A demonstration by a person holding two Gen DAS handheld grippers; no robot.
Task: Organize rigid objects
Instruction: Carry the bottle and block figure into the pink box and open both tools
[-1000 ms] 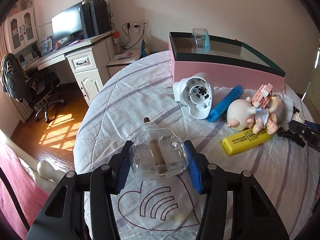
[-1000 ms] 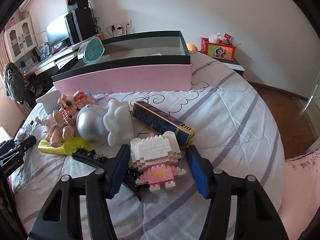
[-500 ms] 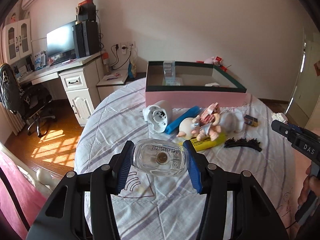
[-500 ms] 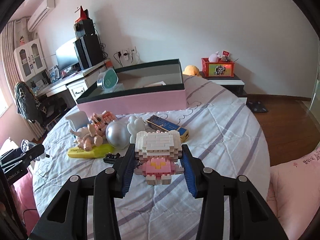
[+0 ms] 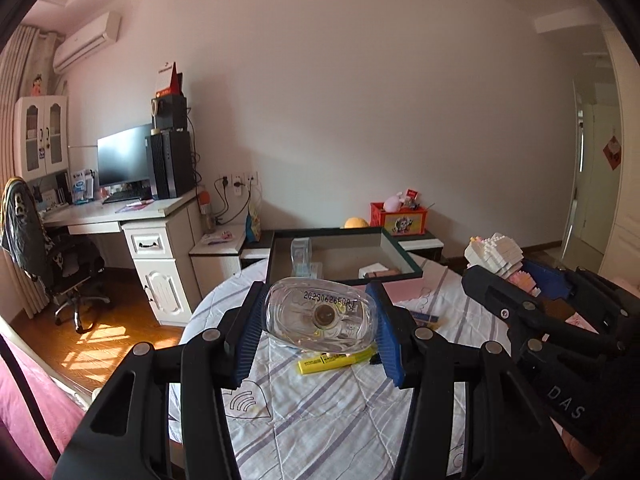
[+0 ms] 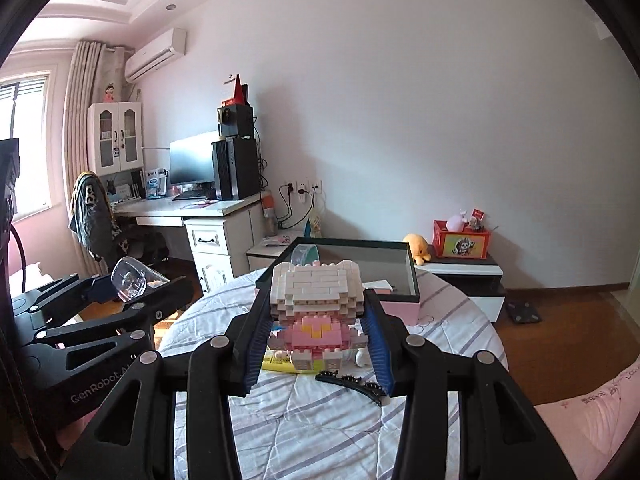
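Gripping a rounded clear glass bottle (image 5: 320, 322), left jaws; right jaws clamp a knobbly brick figure (image 6: 316, 308).

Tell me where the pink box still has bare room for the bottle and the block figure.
The pink box is bare along its middle floor and right side. Its left end holds a clear container; a small white item lies near the front right. On the bed, it is crowded around the yellow marker.
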